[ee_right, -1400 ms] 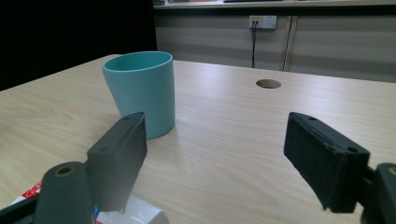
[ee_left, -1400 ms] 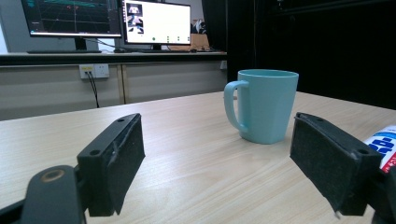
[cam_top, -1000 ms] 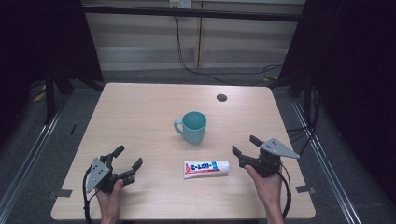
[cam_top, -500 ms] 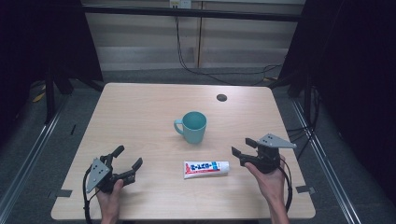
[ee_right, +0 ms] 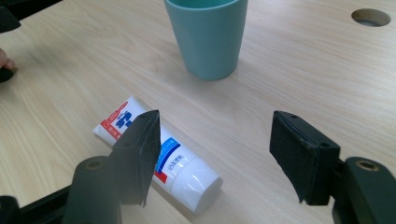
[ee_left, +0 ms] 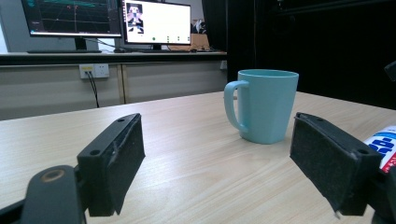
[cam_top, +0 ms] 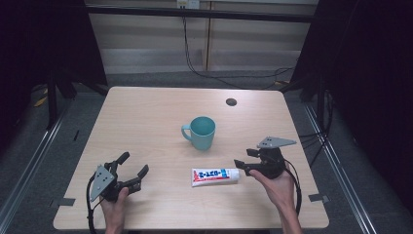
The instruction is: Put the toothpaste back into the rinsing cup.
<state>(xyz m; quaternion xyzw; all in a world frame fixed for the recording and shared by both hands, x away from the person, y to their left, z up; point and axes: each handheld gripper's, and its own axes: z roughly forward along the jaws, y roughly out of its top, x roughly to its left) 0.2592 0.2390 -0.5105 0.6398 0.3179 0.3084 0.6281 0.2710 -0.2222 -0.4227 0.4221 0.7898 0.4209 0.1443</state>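
While both hover | right hand-held gripper [cam_top: 242, 165] released near toothpaste [cam_top: 215, 176] | left hand-held gripper [cam_top: 134, 165] released

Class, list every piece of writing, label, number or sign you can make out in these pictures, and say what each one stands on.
Toothpaste tube: blue characters on a white band beside a red patch, too blurred to read.
Monitors behind the table: graphs, icons and small text, too small to read.
Teal mug: no writing.
Left tool, right tool and table: no legible marks.
So no text can be quoted as it reads.
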